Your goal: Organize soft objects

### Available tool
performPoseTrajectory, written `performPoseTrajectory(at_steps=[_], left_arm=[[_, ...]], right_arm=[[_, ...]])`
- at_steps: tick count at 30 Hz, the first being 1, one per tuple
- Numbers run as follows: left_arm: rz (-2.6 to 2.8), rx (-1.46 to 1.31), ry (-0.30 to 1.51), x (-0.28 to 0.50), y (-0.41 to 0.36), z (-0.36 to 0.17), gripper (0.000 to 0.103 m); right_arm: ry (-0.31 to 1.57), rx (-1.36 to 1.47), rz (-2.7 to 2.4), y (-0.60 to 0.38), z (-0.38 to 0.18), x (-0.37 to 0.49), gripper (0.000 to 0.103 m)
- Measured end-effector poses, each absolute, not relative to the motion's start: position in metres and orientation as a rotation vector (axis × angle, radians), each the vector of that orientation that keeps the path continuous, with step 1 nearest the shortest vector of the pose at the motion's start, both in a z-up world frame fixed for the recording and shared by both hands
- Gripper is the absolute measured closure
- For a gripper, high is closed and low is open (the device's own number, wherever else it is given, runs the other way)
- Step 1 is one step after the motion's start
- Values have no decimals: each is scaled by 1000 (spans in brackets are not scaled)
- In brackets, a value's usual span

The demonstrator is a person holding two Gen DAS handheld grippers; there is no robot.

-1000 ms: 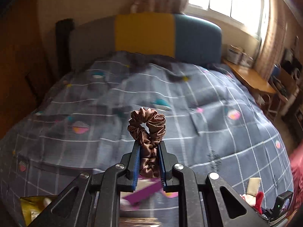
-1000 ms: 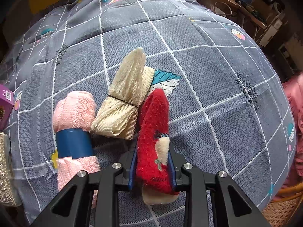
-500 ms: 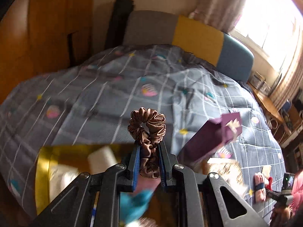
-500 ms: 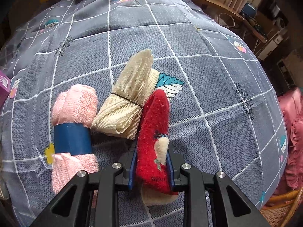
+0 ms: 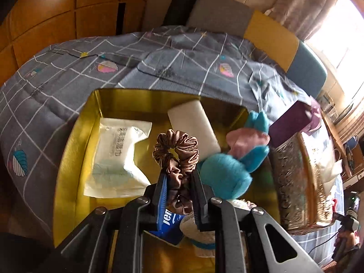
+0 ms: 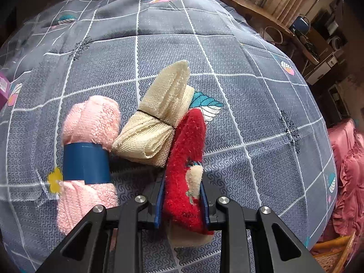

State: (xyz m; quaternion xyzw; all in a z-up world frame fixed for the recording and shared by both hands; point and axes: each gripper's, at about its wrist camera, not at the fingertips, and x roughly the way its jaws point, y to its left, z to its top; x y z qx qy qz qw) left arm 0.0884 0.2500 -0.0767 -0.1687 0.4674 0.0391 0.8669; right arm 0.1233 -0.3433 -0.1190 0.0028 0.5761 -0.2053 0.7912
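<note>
Both handheld grippers look alike. The left gripper [image 5: 178, 182] has matte black angular plastic arms with triangular cut-outs, round silver screw heads at the joints, and two flat black fingers [image 5: 198, 195] lined with blue pads. The right gripper [image 6: 182, 195] shows the same black frame, silver screws and blue-lined fingers [image 6: 159, 198].

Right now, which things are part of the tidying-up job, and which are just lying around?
Part of the job:
brown scrunchie in the left gripper
red fuzzy sock in the right gripper
pink towel roll
cream mesh cloth
blue plush toy
yellow box

Just lying around:
purple box
patterned bedspread
wooden shelf
</note>
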Motion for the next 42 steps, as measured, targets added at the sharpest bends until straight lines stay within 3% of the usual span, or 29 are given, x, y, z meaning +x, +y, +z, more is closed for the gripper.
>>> performPoseTrajectory(at_steps=[6, 9, 25, 42], left_arm=[[102, -310, 1005, 104, 237, -92, 65], [113, -310, 1013, 104, 235, -94, 61], [95, -144, 885, 62, 194, -52, 60], [4, -18, 849, 39, 147, -46, 60]], right_arm=[[1236, -17, -448, -333, -118, 124, 77], [1235, -14, -446, -339, -118, 120, 77], [1227, 19, -442, -351, -118, 123, 78], [1245, 62, -416, -353, -118, 119, 79]])
